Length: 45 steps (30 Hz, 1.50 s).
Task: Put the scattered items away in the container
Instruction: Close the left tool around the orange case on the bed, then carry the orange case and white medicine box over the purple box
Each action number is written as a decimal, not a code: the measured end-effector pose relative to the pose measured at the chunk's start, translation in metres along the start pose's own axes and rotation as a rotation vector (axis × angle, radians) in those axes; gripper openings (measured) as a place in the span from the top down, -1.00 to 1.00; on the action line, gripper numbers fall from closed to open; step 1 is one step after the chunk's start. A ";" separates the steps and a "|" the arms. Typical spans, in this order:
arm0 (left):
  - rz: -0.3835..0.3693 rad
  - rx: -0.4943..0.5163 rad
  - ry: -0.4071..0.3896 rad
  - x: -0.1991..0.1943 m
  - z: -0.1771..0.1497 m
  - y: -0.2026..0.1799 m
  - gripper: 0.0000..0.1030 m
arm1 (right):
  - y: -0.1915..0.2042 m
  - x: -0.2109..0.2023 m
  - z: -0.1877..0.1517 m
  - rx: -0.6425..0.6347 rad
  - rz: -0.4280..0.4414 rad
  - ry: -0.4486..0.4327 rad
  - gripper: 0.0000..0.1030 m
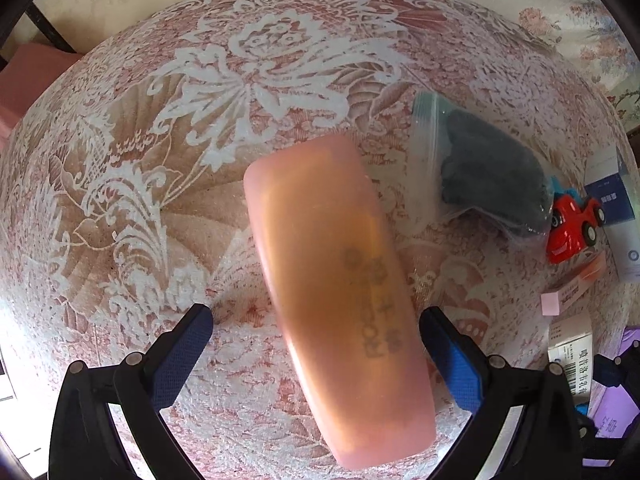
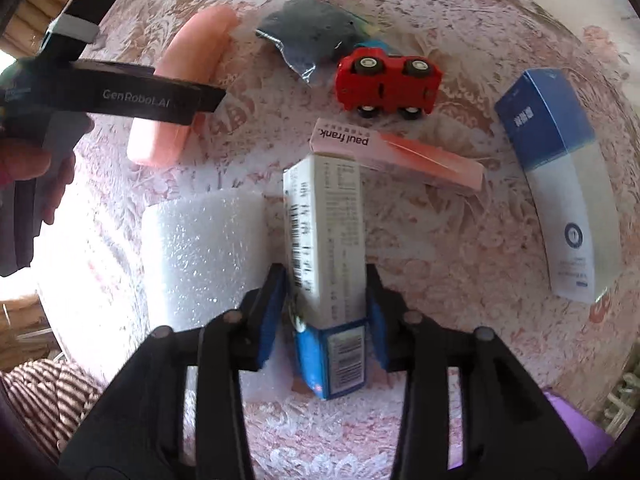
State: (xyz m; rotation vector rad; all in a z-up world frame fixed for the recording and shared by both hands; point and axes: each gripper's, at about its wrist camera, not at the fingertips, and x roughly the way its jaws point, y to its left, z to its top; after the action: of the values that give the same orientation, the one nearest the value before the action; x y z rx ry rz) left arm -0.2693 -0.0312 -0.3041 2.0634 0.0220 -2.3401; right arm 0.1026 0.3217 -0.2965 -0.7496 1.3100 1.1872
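Right wrist view: right gripper [image 2: 326, 304] clamped on white box [image 2: 324, 232]; foam block [image 2: 204, 252] at nine o'clock, red toy car [image 2: 386, 80] at twelve. Left wrist view: left gripper [image 1: 316, 344] spread wide, straddling pink case [image 1: 332, 292] without touching; bagged dark cloth [image 1: 488, 176] at two o'clock.

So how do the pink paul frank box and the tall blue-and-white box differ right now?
The paul frank box is pink, slim and flat; the blue-and-white box is bulkier, blue at one end and white at the other. The paul frank box has one end tucked against the white carton between the right hand-held gripper's fingers; the blue-and-white box lies alone. Both lie flat on the tablecloth.
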 end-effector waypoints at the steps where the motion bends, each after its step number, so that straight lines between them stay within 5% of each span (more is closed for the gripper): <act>1: 0.000 0.000 -0.001 0.000 0.000 0.000 -1.00 | 0.001 0.001 -0.002 0.008 -0.007 -0.009 0.23; 8: -0.001 -0.006 -0.045 -0.002 -0.005 -0.003 -0.93 | -0.001 0.008 -0.020 0.072 -0.018 -0.055 0.23; 10: -0.003 -0.012 -0.078 -0.005 -0.012 -0.002 -0.66 | 0.001 0.010 -0.023 0.080 -0.038 -0.059 0.24; 11: -0.003 -0.013 -0.099 -0.010 -0.014 0.000 -0.21 | 0.002 0.012 -0.024 0.084 -0.044 -0.062 0.25; 12: -0.018 -0.014 -0.107 -0.011 -0.015 0.002 0.04 | 0.001 0.013 -0.026 0.090 -0.045 -0.068 0.25; 25: -0.227 -0.099 -0.129 -0.030 -0.046 0.033 0.05 | -0.004 0.016 -0.062 0.203 0.036 -0.140 0.27; 30: -0.243 -0.051 -0.151 -0.056 -0.071 0.035 0.04 | -0.003 0.006 -0.075 0.257 0.060 -0.178 0.27; 34: -0.236 0.019 -0.176 -0.079 -0.086 0.023 0.04 | 0.001 -0.057 -0.030 0.277 0.069 -0.206 0.27; 38: -0.236 0.088 -0.200 -0.102 -0.103 0.006 0.04 | 0.010 -0.058 -0.021 0.279 0.057 -0.216 0.27; 45: -0.266 0.197 -0.223 -0.134 -0.124 -0.039 0.04 | 0.004 -0.106 -0.060 0.323 0.072 -0.275 0.27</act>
State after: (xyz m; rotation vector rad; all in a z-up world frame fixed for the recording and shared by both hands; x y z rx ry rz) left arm -0.1303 0.0122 -0.1872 1.9709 0.0689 -2.8275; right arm 0.0947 0.2426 -0.2036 -0.2964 1.2629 1.0582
